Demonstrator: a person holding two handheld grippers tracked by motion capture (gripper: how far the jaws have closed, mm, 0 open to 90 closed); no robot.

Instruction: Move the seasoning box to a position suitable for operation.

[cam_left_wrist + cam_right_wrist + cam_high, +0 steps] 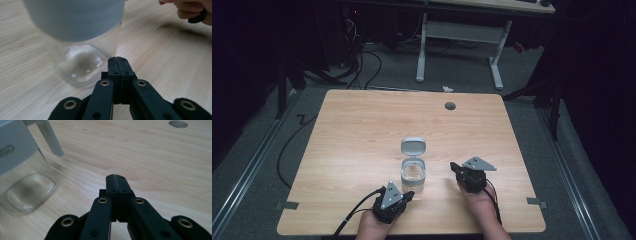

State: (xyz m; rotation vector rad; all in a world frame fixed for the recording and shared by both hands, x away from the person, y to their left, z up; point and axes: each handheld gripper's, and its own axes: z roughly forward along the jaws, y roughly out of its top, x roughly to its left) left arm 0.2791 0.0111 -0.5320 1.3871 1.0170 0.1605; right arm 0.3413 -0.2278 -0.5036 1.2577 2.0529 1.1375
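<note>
Pressed together (nothing between), both grippers' jaws: left gripper (408, 195) just beside glass jar (413, 175), right gripper (454, 166) near it.

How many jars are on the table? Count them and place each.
1. The clear jar with a grey collar and its flip lid standing open sits on the table, between the left gripper and the right gripper.

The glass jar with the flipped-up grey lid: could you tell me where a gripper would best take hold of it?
Probably across the clear glass body of the jar, below the grey collar, from the person's side. The walls look flat and upright there, and the open lid stands hinged at the far side. Both the left gripper and right gripper are shut, so the jaws must open first.
</note>
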